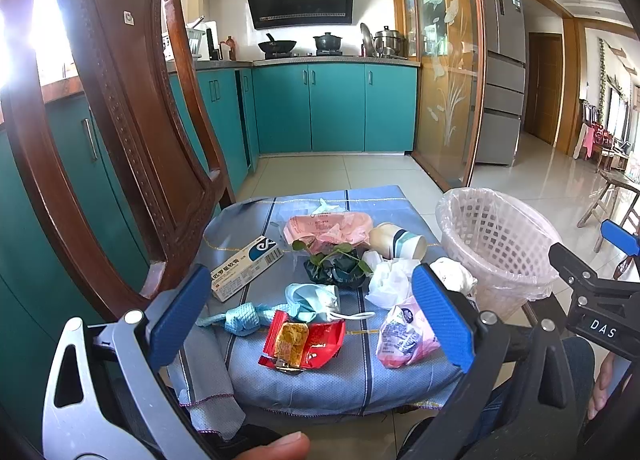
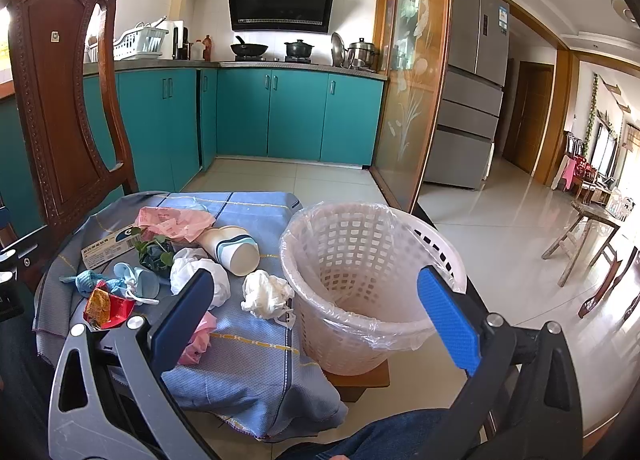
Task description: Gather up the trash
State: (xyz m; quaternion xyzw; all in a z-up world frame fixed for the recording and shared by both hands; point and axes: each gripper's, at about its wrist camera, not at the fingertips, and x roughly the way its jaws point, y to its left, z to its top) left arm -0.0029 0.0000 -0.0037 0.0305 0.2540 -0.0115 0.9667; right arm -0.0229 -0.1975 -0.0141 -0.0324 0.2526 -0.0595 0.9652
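Trash lies on a blue cloth (image 1: pixel 320 376) over a low stool: a red snack wrapper (image 1: pixel 302 342), a pink packet (image 1: pixel 406 336), white crumpled tissue (image 1: pixel 390 280), a paper cup (image 1: pixel 396 240) on its side, a medicine box (image 1: pixel 246 266), a blue mask (image 1: pixel 310 298). A white lined basket (image 1: pixel 496 248) stands at the right; it also shows in the right wrist view (image 2: pixel 360 284), empty. My left gripper (image 1: pixel 316 320) is open above the wrapper. My right gripper (image 2: pixel 316 320) is open near the basket's front rim, holding nothing.
A carved wooden chair (image 1: pixel 120 120) stands close at the left. Teal kitchen cabinets (image 1: pixel 332 108) are behind. A glass partition (image 1: pixel 444 60) and fridge (image 1: pixel 504 72) are at the right. A wooden stool (image 2: pixel 592 248) stands on the tiled floor.
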